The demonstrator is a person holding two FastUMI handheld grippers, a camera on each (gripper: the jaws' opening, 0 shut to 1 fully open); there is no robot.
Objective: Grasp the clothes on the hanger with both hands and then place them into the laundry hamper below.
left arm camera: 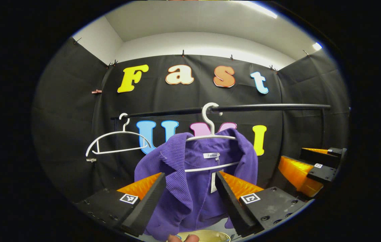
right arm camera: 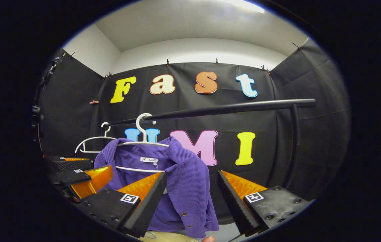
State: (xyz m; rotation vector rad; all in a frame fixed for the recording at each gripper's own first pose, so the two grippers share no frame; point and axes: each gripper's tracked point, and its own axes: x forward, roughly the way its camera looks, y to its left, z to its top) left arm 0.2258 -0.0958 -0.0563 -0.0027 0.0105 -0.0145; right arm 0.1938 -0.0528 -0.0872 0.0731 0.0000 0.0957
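Left gripper view: left gripper [left arm camera: 190, 193] spread, purple jacket [left arm camera: 195, 174] ahead between fingers; right gripper [right arm camera: 190, 195] spread too. Approach step; next, close on shoulders.

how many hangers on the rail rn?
2. An empty white hanger hangs toward the left end of the rail; a second hanger, further right, carries the purple jacket. None visible elsewhere along the rail.

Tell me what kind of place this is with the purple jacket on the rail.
Probably a staged recording booth, not a home: black cloth walls, a bare clothes rail holding a purple jacket on a white hanger, and a spare empty hanger beside it.
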